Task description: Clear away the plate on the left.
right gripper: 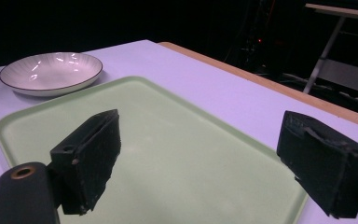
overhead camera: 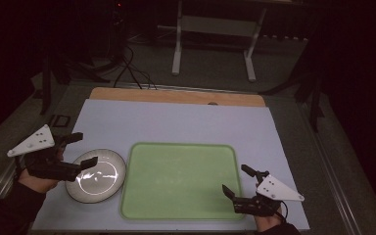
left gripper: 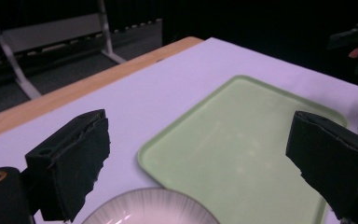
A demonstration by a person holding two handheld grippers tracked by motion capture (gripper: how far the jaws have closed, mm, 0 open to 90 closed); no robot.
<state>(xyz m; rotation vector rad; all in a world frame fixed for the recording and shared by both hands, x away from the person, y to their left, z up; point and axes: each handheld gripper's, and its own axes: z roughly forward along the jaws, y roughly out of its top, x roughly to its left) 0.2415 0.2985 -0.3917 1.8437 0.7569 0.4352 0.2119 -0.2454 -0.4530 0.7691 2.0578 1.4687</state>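
Observation:
A pale green tray [overhead camera: 180, 208] lies flat on the lilac table cover, nothing on it. Left of it and touching its edge sits a white plate with a dark rim [overhead camera: 106, 159]. My left gripper [overhead camera: 84, 148] hovers at the plate's left side, jaws wide open, one fingertip over the plate. In the left gripper view the plate's rim [left gripper: 151, 198] lies low between the jaws, and the tray [left gripper: 242, 140] is ahead. My right gripper [overhead camera: 236, 180] stands open at the tray's near right corner; its view shows the tray [right gripper: 177, 140] and the plate [right gripper: 51, 72] beyond.
The lilac cover [overhead camera: 176, 122] lies over a wooden tabletop whose bare strip [overhead camera: 176, 95] runs along the far edge. A metal stand [overhead camera: 215, 29] and cables [overhead camera: 132, 68] are on the floor behind. Metal rails flank the table.

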